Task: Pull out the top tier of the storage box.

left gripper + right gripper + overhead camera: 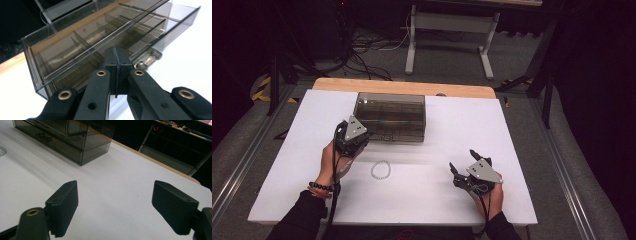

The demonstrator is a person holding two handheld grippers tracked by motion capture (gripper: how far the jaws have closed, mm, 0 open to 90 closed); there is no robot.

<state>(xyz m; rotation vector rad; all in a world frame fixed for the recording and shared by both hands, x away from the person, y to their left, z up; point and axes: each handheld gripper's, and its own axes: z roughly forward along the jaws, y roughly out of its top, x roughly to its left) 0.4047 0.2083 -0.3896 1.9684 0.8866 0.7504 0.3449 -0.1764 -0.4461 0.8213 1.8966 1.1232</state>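
Observation:
A smoky see-through compartment box [390,116] stands with its lid down at the back middle of the white table top [512,150]. My left gripper [358,139] is at the box's front left corner. In the left gripper view the left gripper [115,53] is shut with nothing between its pads, just before the box [75,42] and near its metal latch [147,60]. A clear bead bracelet [380,170] lies on the table in front of the box. At the front right, my right gripper [462,160] stands open and empty, and the right gripper view shows the right gripper [122,202] above bare table.
A strip of wood [402,87] runs along the table's far edge. A white desk frame [452,30] and cables lie on the floor beyond. From the right gripper view the box [72,137] is at the upper left, with part of the bracelet [2,150] at the left edge.

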